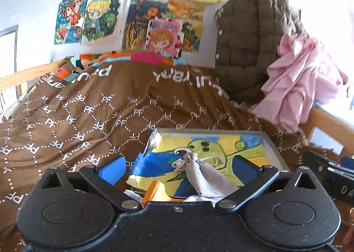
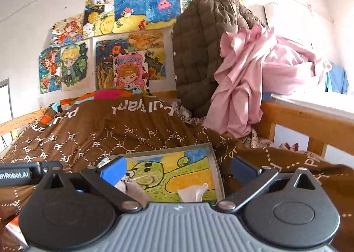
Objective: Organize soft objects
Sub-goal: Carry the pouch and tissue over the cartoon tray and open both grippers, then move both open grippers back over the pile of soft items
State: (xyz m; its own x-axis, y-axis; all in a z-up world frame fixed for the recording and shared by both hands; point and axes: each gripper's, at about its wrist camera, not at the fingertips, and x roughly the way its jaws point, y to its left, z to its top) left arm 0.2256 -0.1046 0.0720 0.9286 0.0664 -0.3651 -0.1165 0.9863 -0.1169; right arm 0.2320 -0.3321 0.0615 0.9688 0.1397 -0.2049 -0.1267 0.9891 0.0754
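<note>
Lowest in the left wrist view, the left gripper [image 1: 177, 169] has its blue fingers [image 1: 111, 171] spread wide, pinching nothing. Between them lies a small grey drawstring pouch [image 1: 203, 176], its tied cord end pointing toward the upper left; I cannot tell whether either finger touches it. The pouch rests inside a shallow grey tray [image 1: 271, 143] lined with a yellow, green and blue cartoon drawing [image 1: 221, 148]. At the bottom centre, an orange object [image 1: 154, 190] sits just beside the pouch, partly hidden by the gripper body.

In the right wrist view, the right gripper [image 2: 179, 169] is likewise spread wide and grips nothing. The same tray [image 2: 215, 163] lies between its fingers, with a crumpled white tissue [image 2: 193, 192] at lower centre and the pouch [image 2: 135, 190] near the left finger, partly hidden.

The tray sits on a brown blanket [image 1: 88, 108] printed with white "PF" letters, covering a bed with a wooden frame [image 2: 309, 119]. Farther, at the right of the frame, an olive quilted jacket [image 1: 250, 37] hangs beside a heap of pink cloth [image 1: 303, 74]. On the white wall in the upper part, colourful cartoon pictures [image 1: 137, 8] are pinned.
</note>
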